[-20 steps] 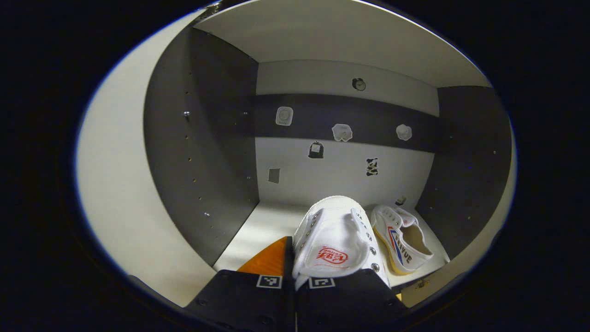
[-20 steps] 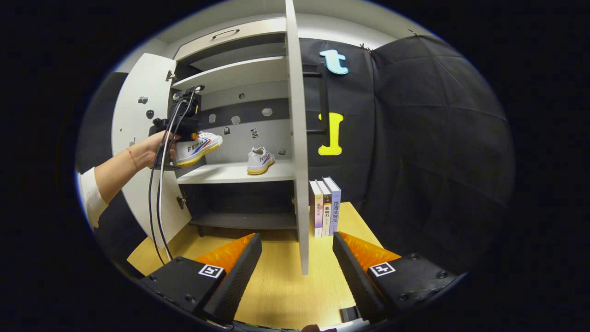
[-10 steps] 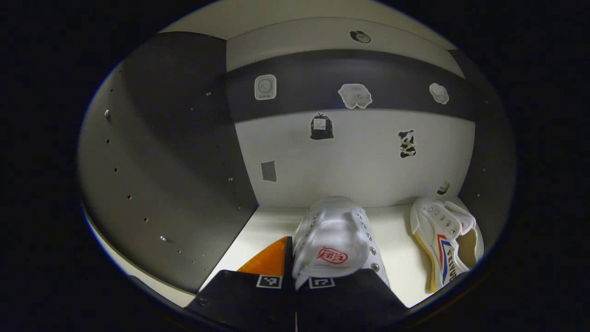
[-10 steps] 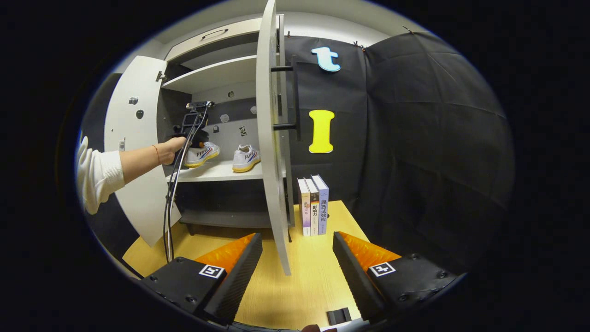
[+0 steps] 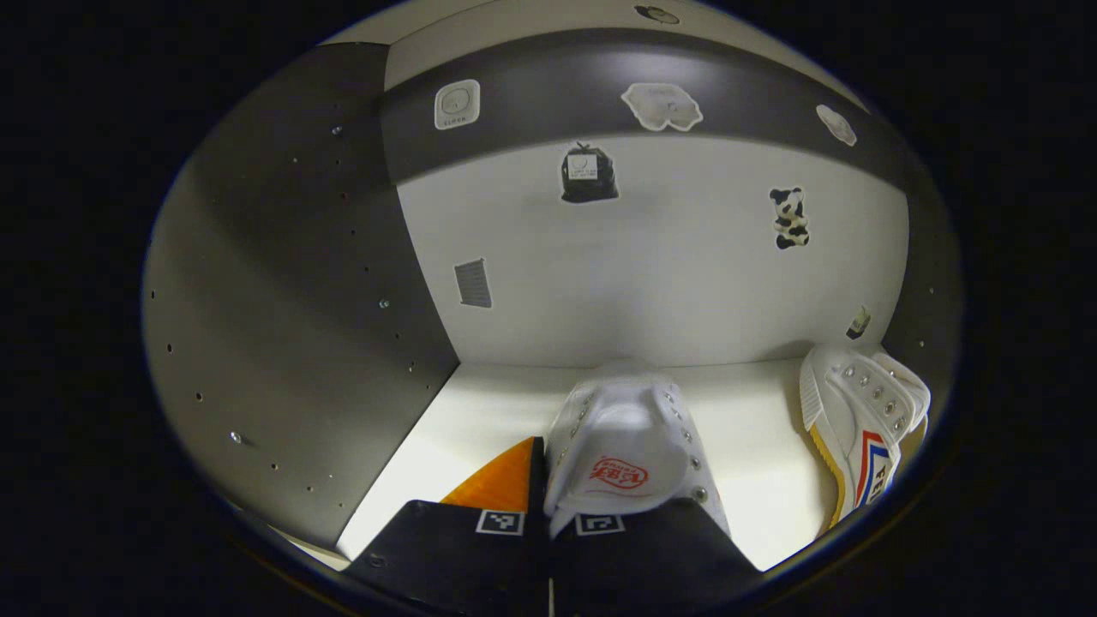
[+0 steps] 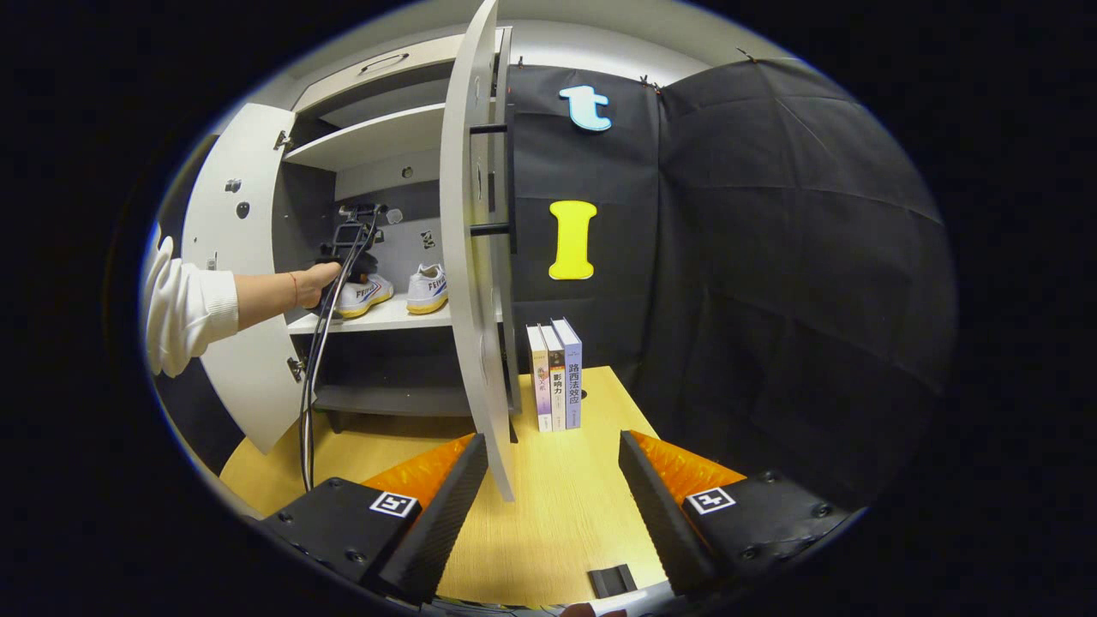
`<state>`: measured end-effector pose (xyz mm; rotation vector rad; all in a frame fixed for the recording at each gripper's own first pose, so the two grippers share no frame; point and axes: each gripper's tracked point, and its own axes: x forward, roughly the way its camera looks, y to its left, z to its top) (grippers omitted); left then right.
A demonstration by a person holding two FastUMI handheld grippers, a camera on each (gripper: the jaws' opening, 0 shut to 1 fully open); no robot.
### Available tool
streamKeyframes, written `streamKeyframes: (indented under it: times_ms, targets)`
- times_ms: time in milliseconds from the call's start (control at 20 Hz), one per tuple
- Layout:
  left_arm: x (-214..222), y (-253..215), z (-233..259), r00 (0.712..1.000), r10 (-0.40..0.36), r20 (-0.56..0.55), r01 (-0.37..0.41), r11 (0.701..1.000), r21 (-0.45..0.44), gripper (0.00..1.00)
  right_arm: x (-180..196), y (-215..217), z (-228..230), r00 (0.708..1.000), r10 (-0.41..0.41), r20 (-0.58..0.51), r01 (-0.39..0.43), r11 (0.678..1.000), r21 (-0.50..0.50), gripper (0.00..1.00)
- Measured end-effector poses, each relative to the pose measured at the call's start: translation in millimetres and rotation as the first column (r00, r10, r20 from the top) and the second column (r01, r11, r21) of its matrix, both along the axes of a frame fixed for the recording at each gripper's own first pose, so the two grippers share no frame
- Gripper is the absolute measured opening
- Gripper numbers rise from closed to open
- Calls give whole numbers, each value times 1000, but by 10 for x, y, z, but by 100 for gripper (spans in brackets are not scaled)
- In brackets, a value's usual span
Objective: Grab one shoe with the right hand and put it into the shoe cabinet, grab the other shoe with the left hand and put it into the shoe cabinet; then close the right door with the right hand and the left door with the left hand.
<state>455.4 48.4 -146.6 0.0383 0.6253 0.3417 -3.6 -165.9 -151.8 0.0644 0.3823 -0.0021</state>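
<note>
Left gripper view: the left gripper [image 5: 548, 523] is clenched on the heel of a white shoe [image 5: 624, 446], both fingers pressing it. Compared with a second ago the back wall of the shoe cabinet [image 5: 643, 283] looms much nearer and the shoe's toe sits close to it, low over the white shelf [image 5: 480, 411]. Judgement: the carry-in is nearly finished; letting go is the step left for this shoe.

The other shoe [image 5: 861, 420] already lies on the same shelf, to the right of the held one and apart from it, near the cabinet's right inner wall.

Right gripper view: the right gripper [image 6: 553, 480] hangs with its fingers spread and nothing between them, out in front of the cabinet above the wooden table [image 6: 548, 514]. The right door [image 6: 470, 248] now stands further left in this view than a second ago; the gripper seems to be lining up on it. The left door [image 6: 231, 283] stands wide open, and a hand [image 6: 317, 278] reaches past it into the cabinet.

Count: two shoes, two doors, both open, two grippers, three books [image 6: 555, 373] upright just right of the cabinet.
</note>
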Motion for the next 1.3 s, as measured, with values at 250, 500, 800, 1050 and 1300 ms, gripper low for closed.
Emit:
streamKeyframes:
  times_ms: [250, 500, 800, 1050, 1300]
  targets:
    - [-94, -73, 16, 999, -30, -33, 30, 999, -16, 15, -59, -22, 49, 1000, -16, 9, 16, 1000, 18, 98]
    - [-316, -72, 201, 998, -62, -27, 63, 997, 47, 68, -100, 45, 145, 1000, -8, 30, 7, 999, 38, 98]
    - [-719, -142, 462, 995, -84, 48, 83, 996, 24, 93, -196, 144, 272, 998, 16, 59, -18, 999, 31, 98]
    - [-1145, -327, 744, 980, -148, 131, 144, 989, 35, 94, -204, 129, 372, 997, 20, 75, -22, 999, 30, 98]
    - [-1723, -522, 1383, 938, -193, 289, 187, 981, 48, 94, -39, 80, 643, 993, 10, 118, -16, 998, 54, 98]
